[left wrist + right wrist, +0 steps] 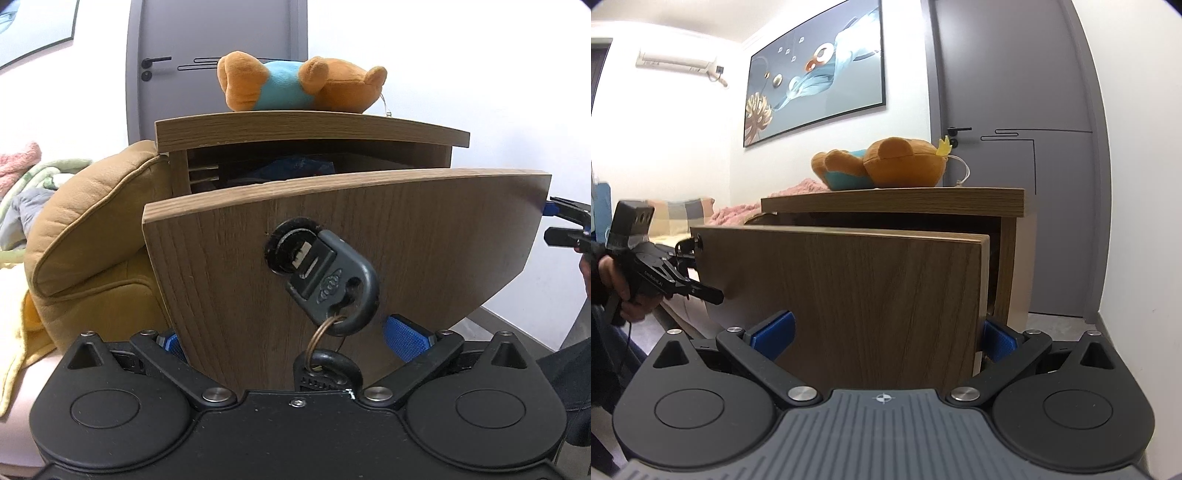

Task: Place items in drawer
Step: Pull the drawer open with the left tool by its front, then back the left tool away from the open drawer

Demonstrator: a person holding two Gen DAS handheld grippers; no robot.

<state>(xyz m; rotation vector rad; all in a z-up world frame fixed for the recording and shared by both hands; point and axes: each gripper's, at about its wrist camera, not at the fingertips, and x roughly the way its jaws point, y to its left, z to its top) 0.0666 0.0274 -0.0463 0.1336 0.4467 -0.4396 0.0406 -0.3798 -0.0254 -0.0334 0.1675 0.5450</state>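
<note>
Wood-grain drawer [406, 229] ajar, key [332, 284] inserted

The left wrist camera looks along its tongs [291, 339] from very close at the drawer front [369, 229], low and slightly upward. The right wrist camera sits just as near at the drawer's right edge [982, 288], facing leftward. Both share the drawer front, nightstand top [894, 201] and plush bear [303, 83].

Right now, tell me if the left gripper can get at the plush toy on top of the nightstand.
Probably yes. The plush toy lies uncovered on the nightstand top, but the left gripper sits low, open around the drawer front, and must lift first.
</note>
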